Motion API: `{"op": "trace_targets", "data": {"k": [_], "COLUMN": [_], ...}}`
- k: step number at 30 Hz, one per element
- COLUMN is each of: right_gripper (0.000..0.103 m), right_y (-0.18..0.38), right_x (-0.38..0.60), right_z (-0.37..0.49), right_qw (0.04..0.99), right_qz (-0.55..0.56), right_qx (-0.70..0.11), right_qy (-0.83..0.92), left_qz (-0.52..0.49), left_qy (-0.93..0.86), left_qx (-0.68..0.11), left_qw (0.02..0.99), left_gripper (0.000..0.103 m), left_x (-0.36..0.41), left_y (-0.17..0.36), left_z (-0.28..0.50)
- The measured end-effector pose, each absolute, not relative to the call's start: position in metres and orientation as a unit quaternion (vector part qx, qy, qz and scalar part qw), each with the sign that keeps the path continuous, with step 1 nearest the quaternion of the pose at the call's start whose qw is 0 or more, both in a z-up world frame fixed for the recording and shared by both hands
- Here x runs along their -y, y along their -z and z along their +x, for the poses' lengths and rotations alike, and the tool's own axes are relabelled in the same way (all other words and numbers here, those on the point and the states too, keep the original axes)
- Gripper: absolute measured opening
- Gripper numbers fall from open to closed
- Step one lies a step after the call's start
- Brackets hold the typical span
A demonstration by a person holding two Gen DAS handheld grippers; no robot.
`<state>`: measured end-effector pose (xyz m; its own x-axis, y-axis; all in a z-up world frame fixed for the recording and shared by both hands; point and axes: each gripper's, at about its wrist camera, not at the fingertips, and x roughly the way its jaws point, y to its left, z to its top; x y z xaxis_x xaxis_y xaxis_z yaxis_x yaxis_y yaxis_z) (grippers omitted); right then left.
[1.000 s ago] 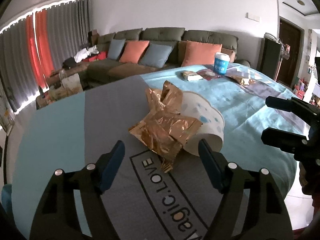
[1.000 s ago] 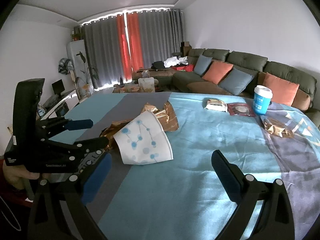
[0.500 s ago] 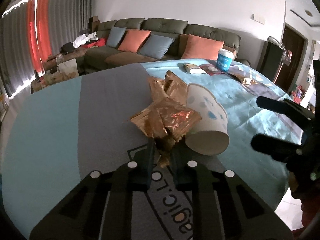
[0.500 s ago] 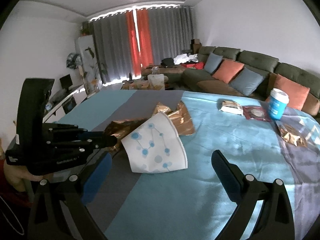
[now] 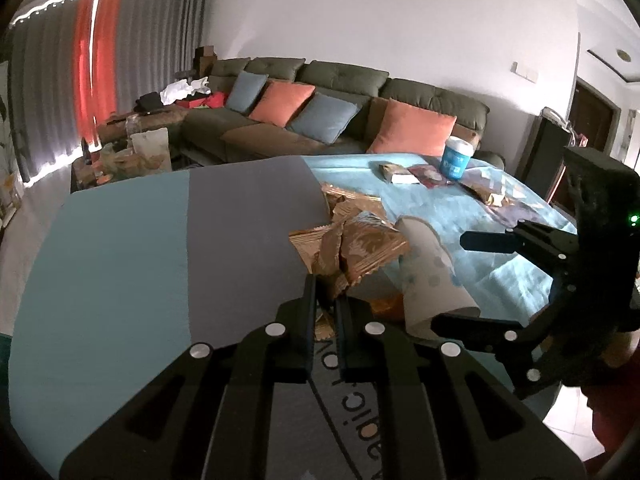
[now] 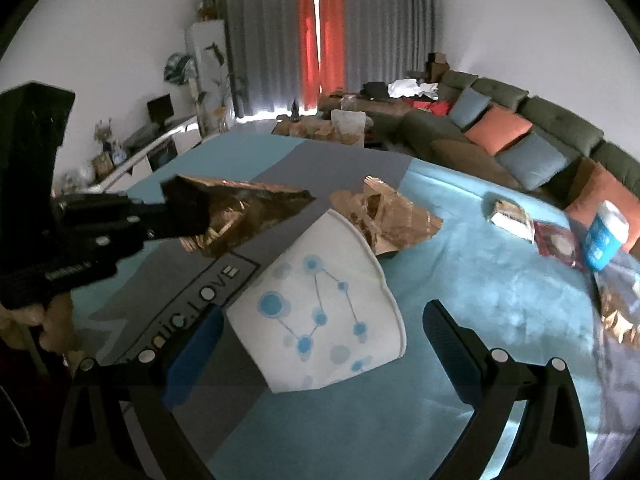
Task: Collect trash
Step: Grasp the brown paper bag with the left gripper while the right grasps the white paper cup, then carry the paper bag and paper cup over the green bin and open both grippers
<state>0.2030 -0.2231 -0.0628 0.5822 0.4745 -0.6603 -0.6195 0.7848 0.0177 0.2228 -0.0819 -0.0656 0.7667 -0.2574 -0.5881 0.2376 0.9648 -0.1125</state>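
The left gripper [image 5: 326,294] points forward and down, its fingers [image 5: 308,300] having just been closing, now nearly together and pinching the gold wrapper [image 5: 352,252]. The right gripper [image 6: 320,344] angles down with its blue-padded fingers [image 6: 448,332] spread wide, one on each side of the paper cup [image 6: 320,304], not pressing it.

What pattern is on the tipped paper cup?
White cup with linked blue dots, clearest in the right wrist view.

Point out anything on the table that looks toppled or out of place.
The white paper cup with blue dots lies tipped on its side on the blue and grey tablecloth, beside crumpled gold foil wrappers. The blue cup farther off stands upright.
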Motion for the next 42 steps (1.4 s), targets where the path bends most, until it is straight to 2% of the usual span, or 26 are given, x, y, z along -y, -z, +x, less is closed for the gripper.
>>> {"op": "trace_targets", "data": {"k": [5, 7, 8, 15, 22, 32, 42], "right_gripper": [0.096, 0.089, 0.080, 0.078, 0.078, 0.078, 0.078], "right_y": [0.067, 0.070, 0.070, 0.062, 0.026, -0.012, -0.031], "right_x": [0.221, 0.221, 0.221, 0.231, 0.243, 0.180, 0.097], "right_z": [0.212, 0.217, 0.217, 0.204, 0.181, 0.162, 0.155], "right_qw": [0.867, 0.859, 0.856, 0.864, 0.890, 0.885, 0.862], "right_qz": [-0.130, -0.130, -0.132, -0.112, -0.065, -0.080, -0.086], "right_qx": [-0.349, -0.362, -0.365, -0.361, -0.318, -0.263, -0.239], "right_qy": [-0.331, -0.339, -0.341, -0.333, -0.320, -0.375, -0.439], "left_qz": [-0.024, -0.024, -0.025, -0.035, -0.044, -0.056, -0.069], "left_qy": [0.129, 0.127, 0.125, 0.118, 0.109, 0.061, -0.037], "left_qx": [-0.316, -0.316, -0.316, -0.312, -0.285, -0.243, -0.202], "left_qw": [0.940, 0.940, 0.940, 0.942, 0.951, 0.967, 0.976], "left_gripper": [0.008, 0.009, 0.009, 0.009, 0.009, 0.009, 0.009], "left_x": [0.073, 0.070, 0.068, 0.055, 0.038, -0.012, -0.096], "left_y": [0.063, 0.062, 0.062, 0.058, 0.039, 0.010, -0.015], "left_z": [0.218, 0.217, 0.215, 0.209, 0.189, 0.141, 0.083]}}
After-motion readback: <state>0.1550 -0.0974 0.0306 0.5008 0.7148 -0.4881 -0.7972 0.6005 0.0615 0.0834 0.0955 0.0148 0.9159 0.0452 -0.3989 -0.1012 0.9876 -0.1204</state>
